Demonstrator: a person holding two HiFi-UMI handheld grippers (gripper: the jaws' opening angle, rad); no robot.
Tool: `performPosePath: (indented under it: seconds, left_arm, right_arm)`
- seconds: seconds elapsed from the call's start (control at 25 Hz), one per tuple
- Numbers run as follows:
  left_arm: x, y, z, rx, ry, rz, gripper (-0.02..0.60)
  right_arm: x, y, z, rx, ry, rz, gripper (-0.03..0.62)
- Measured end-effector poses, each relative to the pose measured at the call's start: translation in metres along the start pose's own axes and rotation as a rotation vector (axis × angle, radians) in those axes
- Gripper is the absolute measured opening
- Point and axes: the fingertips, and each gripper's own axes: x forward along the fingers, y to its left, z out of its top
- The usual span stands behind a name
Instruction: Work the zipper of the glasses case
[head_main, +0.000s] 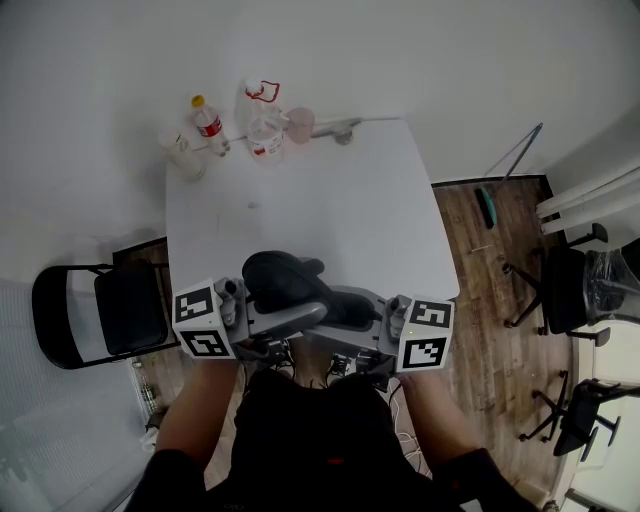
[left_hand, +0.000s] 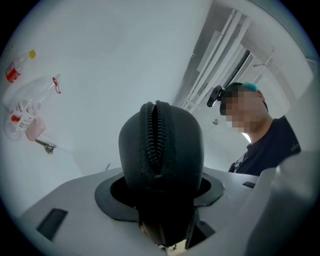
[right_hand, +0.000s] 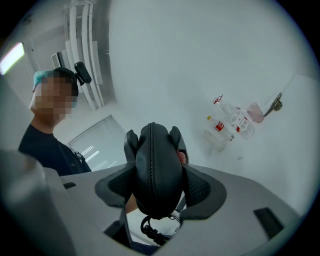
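Note:
A black glasses case (head_main: 285, 283) hangs over the near edge of the white table (head_main: 340, 210), held from both ends. My left gripper (head_main: 300, 312) comes in from the left and is shut on the case (left_hand: 161, 145), whose zipper teeth (left_hand: 152, 135) run up its middle towards the camera. My right gripper (head_main: 335, 305) comes in from the right, and its ribbed pads (right_hand: 200, 187) press both sides of the case (right_hand: 155, 170). On this end the zipper (right_hand: 151, 160) reads as a closed seam. The left gripper's fingers (right_hand: 131, 145) flank the far end. I cannot make out the slider.
At the table's far left stand two plastic bottles (head_main: 209, 120) (head_main: 265, 135), a pink cup (head_main: 299, 124) and a clear cup (head_main: 185, 155). A black folding chair (head_main: 100, 310) is left of the table. Office chairs (head_main: 565, 285) stand on the wood floor to the right.

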Motion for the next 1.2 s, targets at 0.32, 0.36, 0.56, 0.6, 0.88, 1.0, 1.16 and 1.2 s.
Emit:
performPosePath:
  seconds: [0.32,0.36,0.56,0.6,0.88,1.0,1.16,1.2]
  left_arm:
    - [-0.021,0.023,0.036,-0.096,-0.191,0.098,0.268]
    - [-0.023,0.027,0.040,-0.108,-0.206,0.116,0.268]
    - [-0.026,0.034,0.061,-0.163,-0.286,0.182,0.266]
    - [-0.026,0.034,0.065,-0.162,-0.298,0.189,0.265]
    - [-0.018,0.024,0.092,-0.188,-0.385,0.234,0.265]
    - [-0.016,0.019,0.100,-0.185,-0.430,0.259,0.264]
    - [-0.014,0.012,0.106,-0.195,-0.471,0.257,0.261]
    - [-0.014,0.011,0.106,-0.192,-0.472,0.256,0.261]
  right_arm:
    - [-0.027,0.005,0.013,-0.105,-0.088,-0.053,0.295]
    - [-0.031,0.003,0.017,-0.123,-0.106,-0.069,0.295]
    - [-0.049,-0.011,0.021,-0.230,-0.161,-0.192,0.295]
    - [-0.050,-0.013,0.018,-0.271,-0.161,-0.225,0.293]
    - [-0.032,-0.002,0.002,-0.612,-0.119,-0.396,0.158]
    - [-0.019,0.012,0.007,-0.656,-0.162,-0.392,0.136]
    - [-0.012,0.020,0.020,-0.725,-0.216,-0.483,0.103]
    - [-0.011,0.020,0.023,-0.728,-0.223,-0.510,0.103]
